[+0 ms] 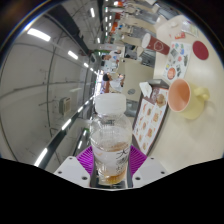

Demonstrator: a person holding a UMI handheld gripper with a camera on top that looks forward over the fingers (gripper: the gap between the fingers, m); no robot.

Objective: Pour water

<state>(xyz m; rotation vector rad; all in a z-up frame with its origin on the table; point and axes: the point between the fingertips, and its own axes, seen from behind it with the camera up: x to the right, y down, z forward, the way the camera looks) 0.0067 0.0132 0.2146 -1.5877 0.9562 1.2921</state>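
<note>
Gripper view, camera rolled well to one side, so that the ceiling lights run down one half of the scene and the table (168, 135) stands on edge along the other. The gripper (110, 168) holds a clear plastic bottle (110, 140) between its two fingers — the purple pads (88, 160) press against either side of the bottle's lower body, the fingers closed only as far as its width. The bottle extends forward from the fingers toward its neck; a little amber-tinted liquid appears to sit near its base, though the curved plastic makes this uncertain. Beyond the bottle, on the table, lies a patterned placemat (150, 118) with dotted markings. Farther along the table stands a pink bowl (180, 96) — well apart from the bottle — with a pale yellow object (201, 97) just beside it. Past these lie a round patterned plate (177, 62) and a red item (200, 50).
</note>
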